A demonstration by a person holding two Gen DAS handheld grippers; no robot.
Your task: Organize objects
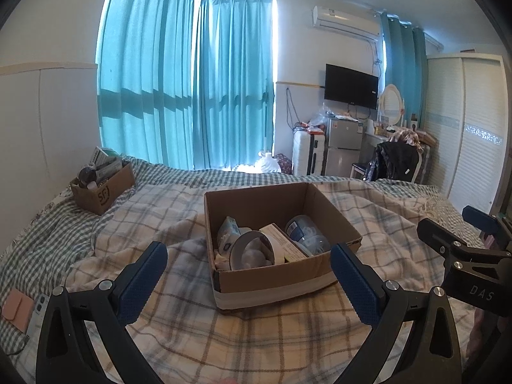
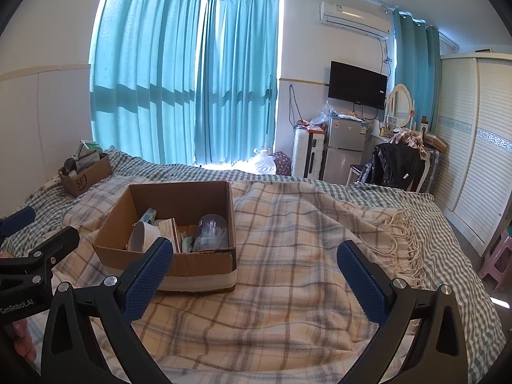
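An open cardboard box (image 1: 275,278) sits on a plaid blanket on the bed; it also shows in the right wrist view (image 2: 198,268). It holds a round metal tin (image 1: 252,251), a clear plastic jar (image 1: 307,235), a white carton (image 1: 284,243) and a small packet (image 1: 228,232). My left gripper (image 1: 249,283) is open and empty, its fingers on either side of the box's near wall, just short of it. My right gripper (image 2: 256,280) is open and empty over the blanket, right of the box. The right gripper also shows at the left view's right edge (image 1: 448,233).
A second cardboard box (image 1: 102,188) full of items stands at the bed's far left. A pink wallet (image 1: 16,308) and a small remote (image 1: 40,308) lie at the left edge. Blanket fringe (image 2: 406,233) lies to the right. A pink stool (image 2: 499,262) stands beside the bed.
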